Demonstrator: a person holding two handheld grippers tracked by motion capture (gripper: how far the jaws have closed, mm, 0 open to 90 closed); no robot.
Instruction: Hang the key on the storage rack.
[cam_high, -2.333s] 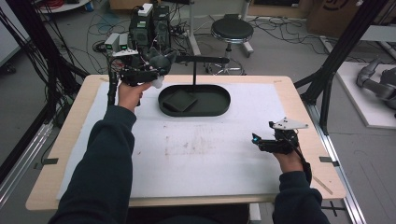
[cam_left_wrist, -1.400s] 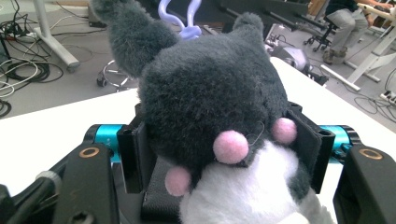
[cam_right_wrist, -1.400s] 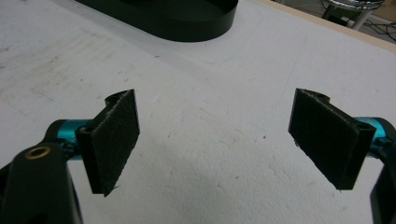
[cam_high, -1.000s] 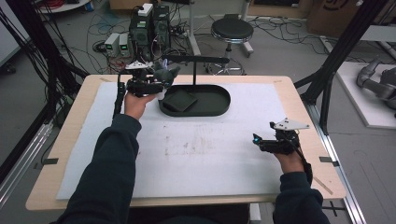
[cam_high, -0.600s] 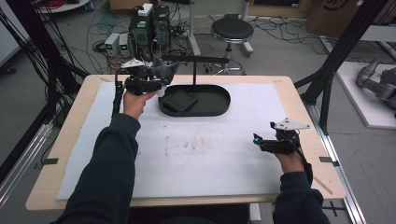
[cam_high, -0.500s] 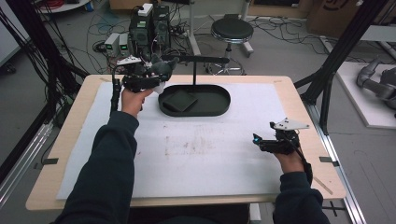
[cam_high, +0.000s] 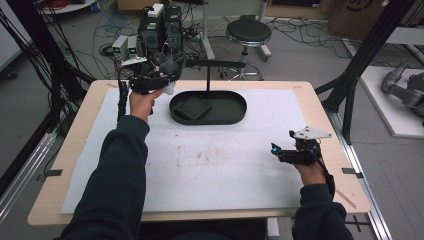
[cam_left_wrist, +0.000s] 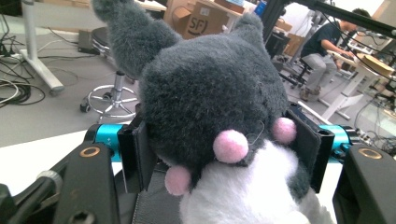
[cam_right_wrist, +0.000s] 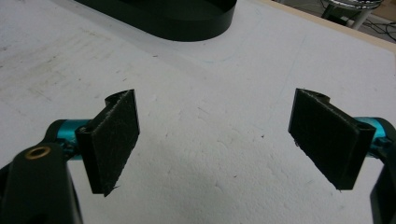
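- The left gripper (cam_left_wrist: 219, 154) is clamped on a grey-and-white plush toy (cam_left_wrist: 210, 107); its pads press the toy's sides, so the pick-up looks done
- In the high view the plush toy (cam_high: 170, 67) hangs in the air just beyond the left end of the black oval tray (cam_high: 235, 112), beside the tip of the stand's horizontal bar (cam_high: 215, 63) that rises from the tray; whether toy and bar touch I cannot tell
- A dark flat square piece (cam_high: 192, 107) lies inside the tray, in its left half
- The right gripper (cam_right_wrist: 215, 140) has its jaws spread wide with nothing between them; in the high view it (cam_high: 280, 150) rests low over the white tabletop (cam_high: 225, 170), well apart from the tray on the near right
- Judged from this, the carrying is under way; what is left is to bring the toy to the tray or the stand, let go and draw the left gripper clear; the right gripper seems idle
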